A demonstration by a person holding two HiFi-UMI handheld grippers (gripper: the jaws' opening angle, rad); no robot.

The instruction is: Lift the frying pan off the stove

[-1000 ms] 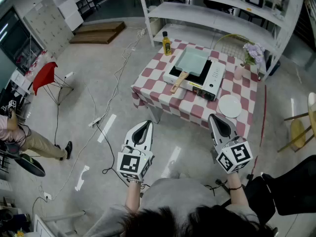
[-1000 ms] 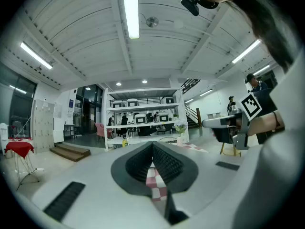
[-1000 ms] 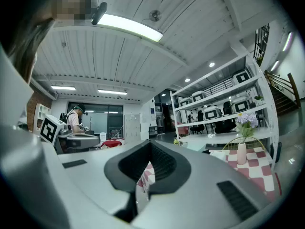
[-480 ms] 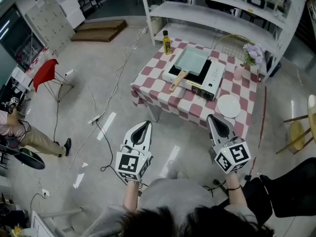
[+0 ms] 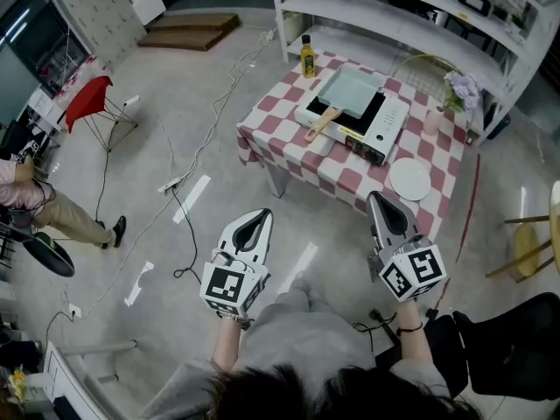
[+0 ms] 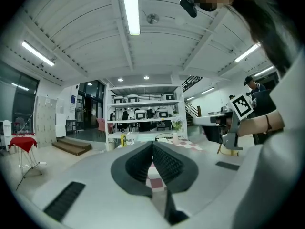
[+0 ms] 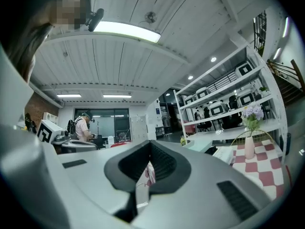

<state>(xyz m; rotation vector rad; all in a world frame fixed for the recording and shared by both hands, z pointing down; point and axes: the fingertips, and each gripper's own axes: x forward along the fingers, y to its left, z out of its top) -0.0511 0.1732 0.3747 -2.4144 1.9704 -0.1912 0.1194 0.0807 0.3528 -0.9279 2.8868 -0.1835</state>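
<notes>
A pale green square frying pan [image 5: 348, 89] with a wooden handle [image 5: 318, 125] sits on a white portable stove [image 5: 378, 128], on a table with a red-and-white checked cloth [image 5: 289, 122]. Both grippers hang over the bare floor, well short of the table. My left gripper [image 5: 261, 216] is shut, with nothing between its jaws. My right gripper [image 5: 377, 199] is also shut and empty. In the left gripper view the shut jaws [image 6: 152, 144] point level at the distant table, and the right gripper [image 6: 228, 122] shows beside them. The right gripper view shows its closed jaws [image 7: 150, 144].
On the table stand a yellow bottle [image 5: 307, 57], a white plate [image 5: 409, 179], a flower vase [image 5: 458, 92] and a wire basket [image 5: 422, 66]. White shelving [image 5: 385, 24] rises behind. Cables [image 5: 179, 217] cross the floor; a red chair [image 5: 90, 101] and a seated person [image 5: 39, 217] are at the left.
The left gripper has edged forward toward the table. The head view has shifted, so the table sits a little higher and further right. The right gripper has kept its place.
</notes>
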